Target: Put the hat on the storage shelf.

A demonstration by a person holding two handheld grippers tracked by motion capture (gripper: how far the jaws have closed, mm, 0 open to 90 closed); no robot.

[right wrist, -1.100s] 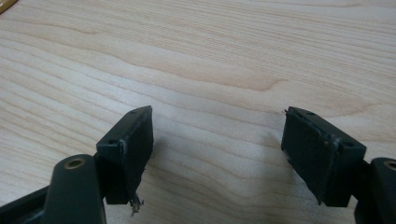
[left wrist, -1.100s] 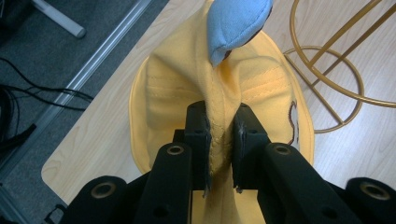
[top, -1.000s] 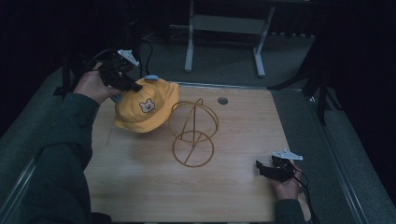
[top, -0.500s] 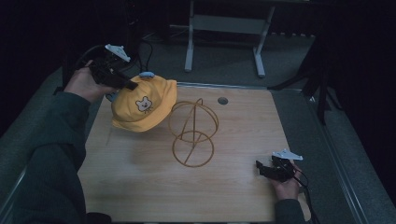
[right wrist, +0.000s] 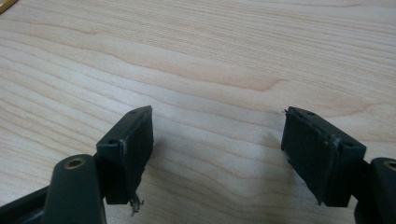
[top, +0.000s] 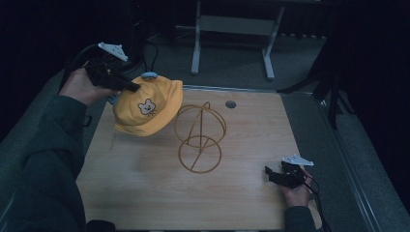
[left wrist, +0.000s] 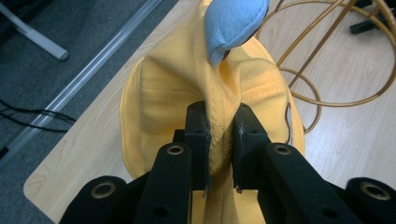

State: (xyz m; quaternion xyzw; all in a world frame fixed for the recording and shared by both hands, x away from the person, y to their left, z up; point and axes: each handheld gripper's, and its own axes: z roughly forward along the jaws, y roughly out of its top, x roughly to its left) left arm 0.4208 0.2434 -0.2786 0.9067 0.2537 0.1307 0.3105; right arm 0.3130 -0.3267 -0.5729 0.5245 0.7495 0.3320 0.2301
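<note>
Yellow hat [top: 145,108] with a small bear face and blue ear [left wrist: 233,25], lifted off the wooden table [top: 145,193] beside the gold wire stand [top: 199,137]. Pinched by a fold in the left gripper [left wrist: 219,140] (crown bunched, brim partly hidden). Right gripper [right wrist: 217,154] spread wide, low over bare wood.

One yellow bucket hat [top: 147,108] with a bear face and a blue ear. One gold wire stand [top: 199,137] made of rings. One wooden table [top: 145,193] with one round grommet [top: 230,104] in its top. Two grippers: the left gripper [top: 130,88] and the right gripper [top: 268,174].
</note>
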